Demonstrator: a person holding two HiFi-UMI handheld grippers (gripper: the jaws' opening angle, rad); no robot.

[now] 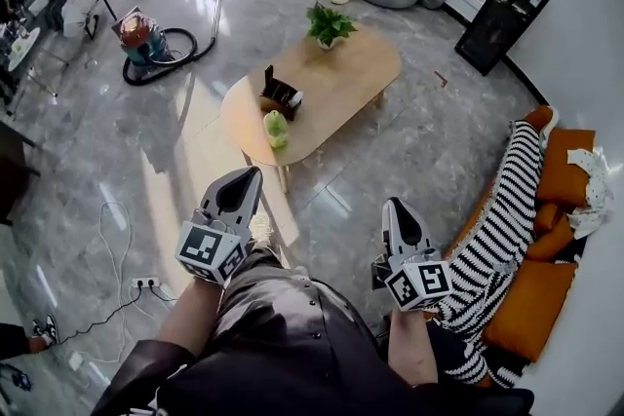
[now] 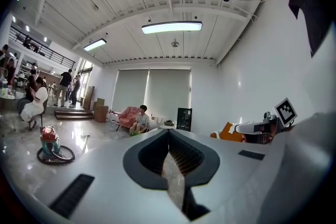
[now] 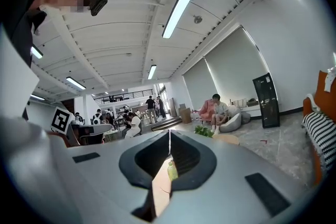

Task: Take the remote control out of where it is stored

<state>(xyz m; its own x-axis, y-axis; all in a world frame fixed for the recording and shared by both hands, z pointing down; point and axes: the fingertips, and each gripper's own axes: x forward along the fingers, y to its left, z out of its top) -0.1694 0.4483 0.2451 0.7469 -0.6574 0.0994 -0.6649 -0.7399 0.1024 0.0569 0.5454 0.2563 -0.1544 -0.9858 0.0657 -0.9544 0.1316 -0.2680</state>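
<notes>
I find the left tool (image 1: 252,175) and the right tool (image 1: 393,207) both clenched and empty, over the floor (image 1: 409,141), well short of the tabletop (image 1: 341,78). I judge the remote control is in the dark holder (image 1: 281,94) near the tabletop's left end, though I cannot make it out. Approach, grasp and lift-out all remain.

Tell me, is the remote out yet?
Not yet. Nothing looks done: the dark box on the wooden table sits untouched, and I can't make out a remote. The left gripper and right gripper are shut, empty, short of the table. Remaining: reach the box, take the remote out.
</notes>
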